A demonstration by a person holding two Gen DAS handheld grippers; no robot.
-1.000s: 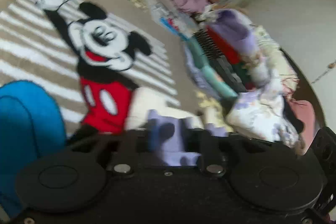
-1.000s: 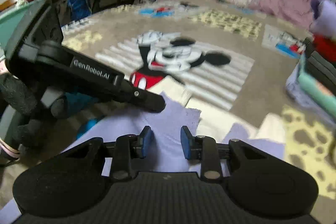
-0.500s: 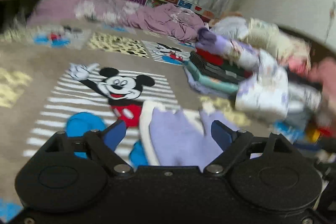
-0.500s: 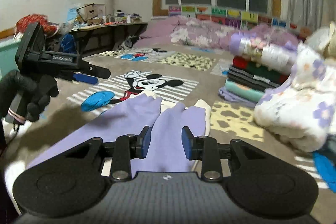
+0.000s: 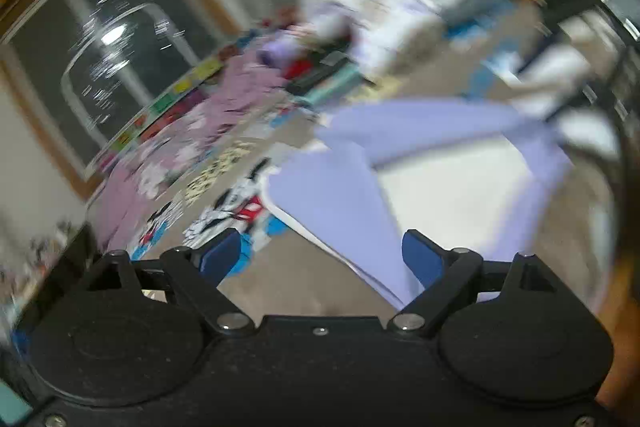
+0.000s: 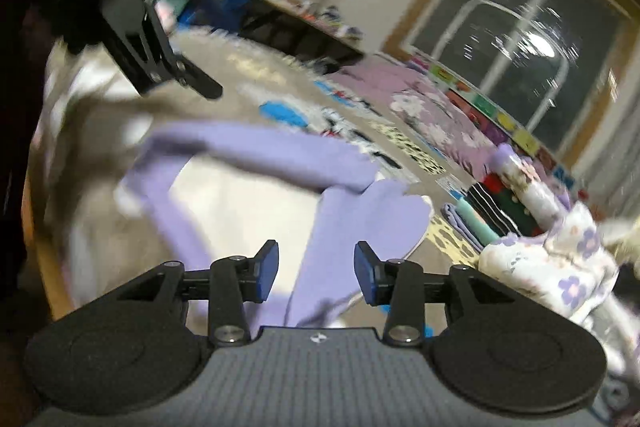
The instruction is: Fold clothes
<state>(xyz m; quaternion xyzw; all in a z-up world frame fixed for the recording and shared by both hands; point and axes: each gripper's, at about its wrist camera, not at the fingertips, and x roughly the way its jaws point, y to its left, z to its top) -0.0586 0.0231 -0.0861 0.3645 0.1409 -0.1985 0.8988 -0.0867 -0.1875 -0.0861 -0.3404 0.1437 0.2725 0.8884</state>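
Lying spread on the patterned rug, lilac garment beside the folded stack, left hand-held gripper wide open and empty, right hand-held gripper opening, pads clear of cloth.

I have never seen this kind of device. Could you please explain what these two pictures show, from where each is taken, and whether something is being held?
No robot is here: a person holds one hand-held gripper in each hand, and each carries a wide-angle camera looking along its two fingers. The black plastic at the bottom of each picture is the tool itself.

In the left camera's view, the left gripper stands wide open with blue pads; nothing is pinched. In the right camera's view, the right gripper is opening; purple cloth shows between its pads, but they do not press it.

On the beige carpet lies a purple and white garment, sleeves folded inward. Beside it sits a stack of folded clothes. Both pictures are blurred.
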